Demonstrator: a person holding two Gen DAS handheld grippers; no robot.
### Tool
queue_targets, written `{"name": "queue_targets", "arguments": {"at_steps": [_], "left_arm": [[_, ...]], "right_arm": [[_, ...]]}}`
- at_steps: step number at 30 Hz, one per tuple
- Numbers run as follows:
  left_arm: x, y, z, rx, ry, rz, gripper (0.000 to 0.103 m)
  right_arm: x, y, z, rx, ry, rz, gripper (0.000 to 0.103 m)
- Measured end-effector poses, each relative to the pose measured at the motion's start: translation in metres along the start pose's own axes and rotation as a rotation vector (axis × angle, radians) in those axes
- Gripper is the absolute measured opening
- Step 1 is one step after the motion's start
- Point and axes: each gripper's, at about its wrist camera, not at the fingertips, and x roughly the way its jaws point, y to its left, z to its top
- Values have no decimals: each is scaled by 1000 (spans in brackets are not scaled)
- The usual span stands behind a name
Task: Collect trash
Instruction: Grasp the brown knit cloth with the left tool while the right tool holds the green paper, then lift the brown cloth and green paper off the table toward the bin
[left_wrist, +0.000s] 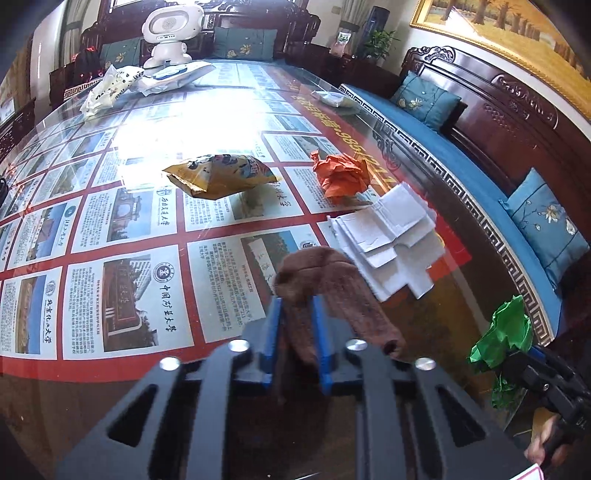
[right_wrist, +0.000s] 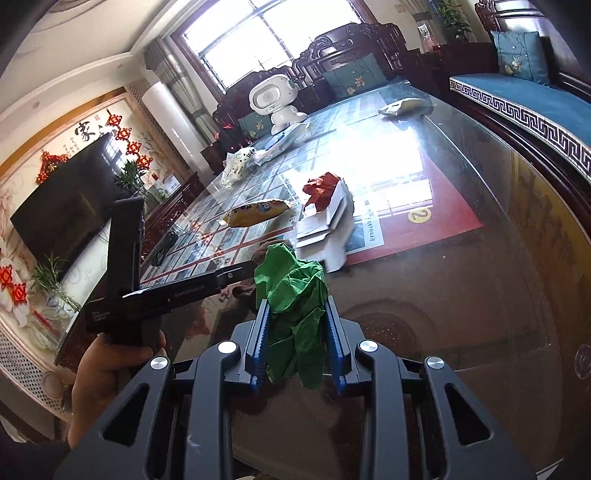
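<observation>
Two close wrist views down along each tool, sharing the glass table (left_wrist: 110, 373) (right_wrist: 461, 295).

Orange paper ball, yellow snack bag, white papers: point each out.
Orange paper ball (left_wrist: 341, 175), left wrist view, crumpled middle.
Yellow snack bag (left_wrist: 221, 177), left wrist view, middle of its face.
White papers (left_wrist: 388, 236), left wrist view, top sheet.

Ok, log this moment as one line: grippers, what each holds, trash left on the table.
left gripper shut on brown rag | right gripper shut on green paper | remaining: orange paper ball, snack bag, white papers
</observation>
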Motion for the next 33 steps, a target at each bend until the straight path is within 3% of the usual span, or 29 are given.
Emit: {"name": "queue_targets", "arguments": {"at_steps": [5,10,13,15,22,23,27,30,33], "left_arm": [[-2,-5,-5,30,-16,24,5],[-4,-14,-6,63,-25,32,5],[-4,-19,-4,96,-38,78,19],[-3,-22,-2,116,-42,102,48],[14,-39,4,240,0,177,52],[15,-40,6,245,-1,172,48],[17,-48,8,268,28,128,12],[17,-54,5,306,22,143,7],[14,-52,3,285,17,107,7]], "right_arm": [[-4,-2,-2,15,-4,5,28],[-9,-3,-2,19,-14,4,28],[-11,-3,-1,20,-17,3,28],[-12,-5,-3,22,-19,2,28],[-12,-11,-5,41,-22,6,28],[-12,-11,-5,42,-22,9,28],[-13,-13,-6,50,-24,9,28],[-13,-17,-7,58,-25,11,28],[-15,-16,-8,60,-30,11,28]]}}
